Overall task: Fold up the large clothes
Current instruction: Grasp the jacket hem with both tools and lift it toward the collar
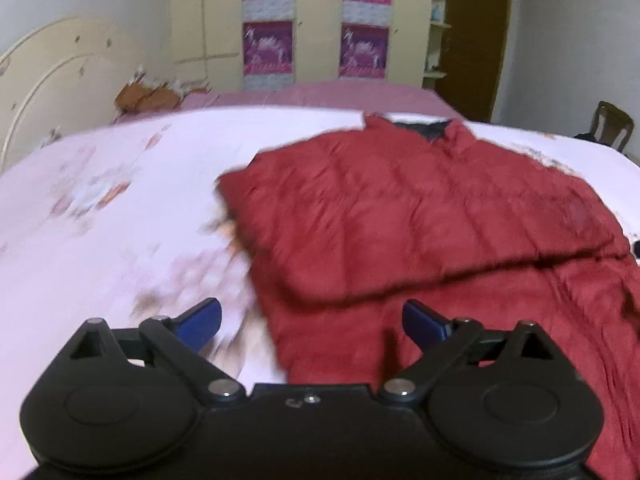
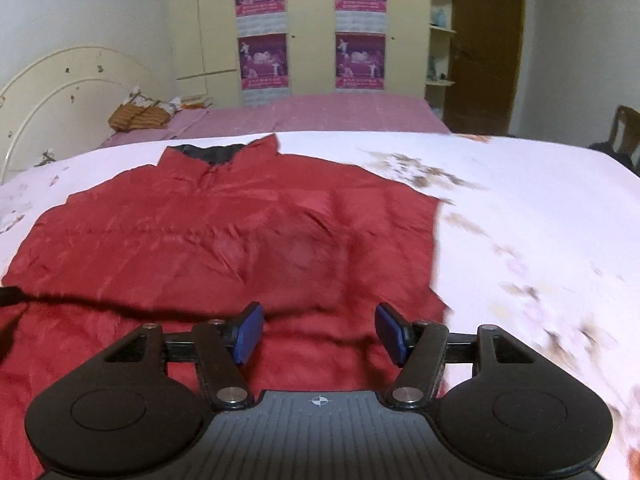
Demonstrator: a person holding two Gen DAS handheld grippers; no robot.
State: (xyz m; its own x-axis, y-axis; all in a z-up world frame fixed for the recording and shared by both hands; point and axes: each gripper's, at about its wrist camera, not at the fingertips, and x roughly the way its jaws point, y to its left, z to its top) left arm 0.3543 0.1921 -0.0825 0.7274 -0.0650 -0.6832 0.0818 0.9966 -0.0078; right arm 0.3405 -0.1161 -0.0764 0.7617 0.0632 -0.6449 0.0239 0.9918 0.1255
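Note:
A red quilted jacket (image 1: 420, 216) with a dark collar lining lies flat on a white floral bedsheet (image 1: 100, 240), its sides folded in over the body. My left gripper (image 1: 312, 324) is open and empty, above the jacket's near left edge. In the right wrist view the jacket (image 2: 240, 240) fills the middle and left, collar (image 2: 212, 154) at the far end. My right gripper (image 2: 318, 332) is open and empty, above the jacket's near right part. A folded edge casts a dark line across the jacket at the left.
The sheet (image 2: 540, 220) covers a bed with a pink sheet (image 2: 320, 114) beyond. A cream headboard (image 2: 60, 92) stands at left, a wardrobe with purple posters (image 2: 312, 28) behind, a brown door (image 2: 484, 40) and a chair (image 2: 626, 128) at right.

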